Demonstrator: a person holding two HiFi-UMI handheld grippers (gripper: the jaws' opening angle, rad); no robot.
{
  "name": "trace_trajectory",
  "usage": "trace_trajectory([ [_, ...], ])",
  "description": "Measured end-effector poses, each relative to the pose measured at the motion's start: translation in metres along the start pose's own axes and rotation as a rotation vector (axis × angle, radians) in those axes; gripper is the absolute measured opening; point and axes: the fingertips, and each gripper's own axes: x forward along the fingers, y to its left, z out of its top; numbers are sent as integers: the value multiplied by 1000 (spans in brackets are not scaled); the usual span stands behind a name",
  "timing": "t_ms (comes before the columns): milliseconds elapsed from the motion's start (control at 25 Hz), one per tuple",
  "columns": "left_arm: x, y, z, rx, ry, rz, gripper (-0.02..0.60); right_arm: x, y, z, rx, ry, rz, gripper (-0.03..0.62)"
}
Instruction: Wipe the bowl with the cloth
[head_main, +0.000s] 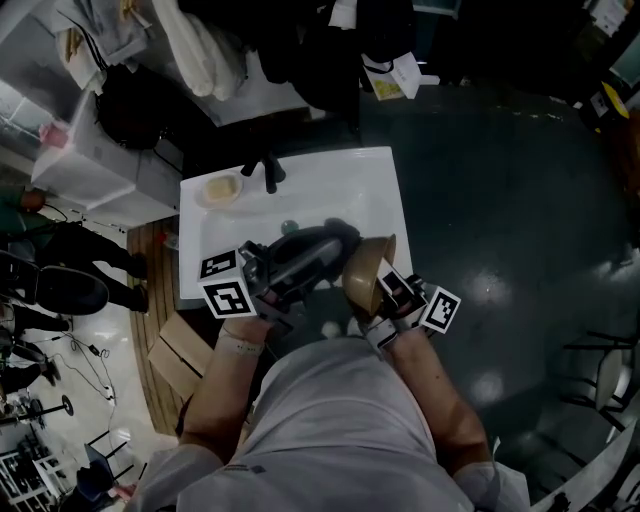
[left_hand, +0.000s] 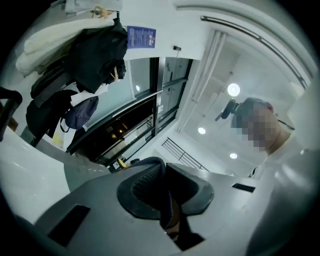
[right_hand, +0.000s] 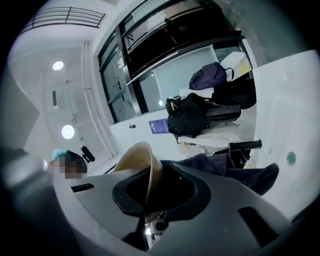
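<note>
The right hand-held gripper (right_hand: 147, 186) clamps the thin rim of the bowl (right_hand: 132, 165), likely stiff, light and slippery, while the left hand-held gripper (left_hand: 166, 196) pinches the limp cloth (right_hand: 250, 176).

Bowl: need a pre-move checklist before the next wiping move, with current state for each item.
1. Is the right gripper shut on the rim of the bowl? Ok.
2. Is the left gripper shut on the cloth? Ok.
3. Is the bowl held over the sink, inside its edges? Ok.
4. Is the cloth touching the bowl? Cannot tell; the head view shows them close together.
5. Is the bowl's inside turned toward the cloth? Cannot tell.
</note>
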Motion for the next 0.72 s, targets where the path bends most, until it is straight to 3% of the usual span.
trace_trajectory([
  [200,11,4,0,-38,-21,-11,41,-1,2,6,-10,-36,4,60],
  [360,14,11,-12,-161,-76,-26,41,-6,1,20,-3,-113,1,60],
  [520,15,12,-40,-204,-33,-20,41,-14,0,38,12,-184,-5,60],
  [720,5,11,-47,-242,-35,-29,41,-15,-9,37,32,-175,-27,60],
])
